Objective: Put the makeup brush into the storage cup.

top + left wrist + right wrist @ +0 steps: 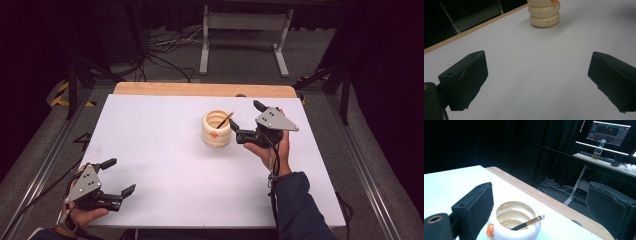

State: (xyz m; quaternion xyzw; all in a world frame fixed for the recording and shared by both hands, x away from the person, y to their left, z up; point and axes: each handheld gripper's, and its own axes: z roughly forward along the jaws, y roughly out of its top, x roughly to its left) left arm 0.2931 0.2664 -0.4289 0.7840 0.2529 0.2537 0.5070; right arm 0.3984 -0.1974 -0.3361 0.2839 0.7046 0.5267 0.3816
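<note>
High view puts your right gripper (239, 126), fingers spread and empty, just right of the ribbed cream cup (216, 129) mid-counter, whose pencil (224, 120) probably leans toward it, while your left gripper (116, 176) waits spread well apart.

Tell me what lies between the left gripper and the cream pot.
Nothing: in the high view, bare white table runs from the left gripper to the cream pot; the left gripper view agrees.
</note>
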